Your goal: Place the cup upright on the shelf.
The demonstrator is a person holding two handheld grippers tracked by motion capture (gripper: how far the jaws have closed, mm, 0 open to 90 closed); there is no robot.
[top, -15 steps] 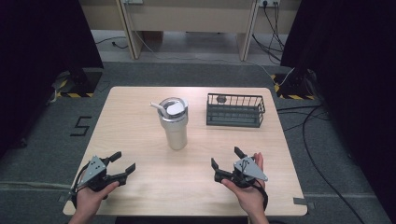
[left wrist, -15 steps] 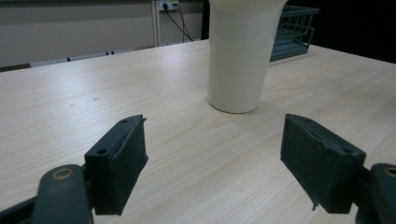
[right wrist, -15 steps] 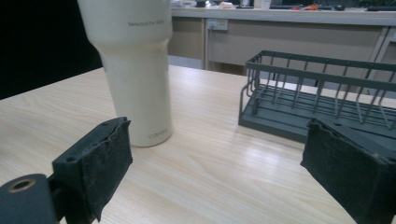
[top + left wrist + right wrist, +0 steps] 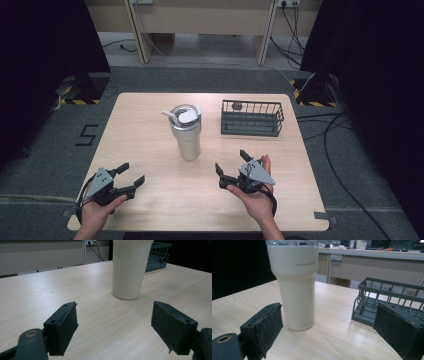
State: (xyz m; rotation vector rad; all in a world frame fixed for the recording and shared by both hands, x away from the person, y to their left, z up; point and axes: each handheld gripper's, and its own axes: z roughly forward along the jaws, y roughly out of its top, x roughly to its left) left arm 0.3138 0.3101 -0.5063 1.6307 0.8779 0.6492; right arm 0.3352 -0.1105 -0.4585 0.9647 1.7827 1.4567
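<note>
Take the cup as your landmark: it stands upright near the middle of the table, cream-coloured, with a clear lid and a white straw leaning out toward the left.

Your left gripper sits toward the near edge, left of the cup and well apart from it. Its jaws are spread wide with nothing between them. In the left gripper view the cup stands ahead and a little to the right of the gap, and bare tabletop lies between the two black pads.

Your right gripper is near the cup on its right and closer to you, with your hand cupped under it. Its jaws are likewise spread, clamping nothing. In the right gripper view the cup rises just behind the left pad, not touching it.

The wire basket rests on the table just right of the cup, toward the far edge. In the right gripper view the basket lies behind the right pad.
</note>
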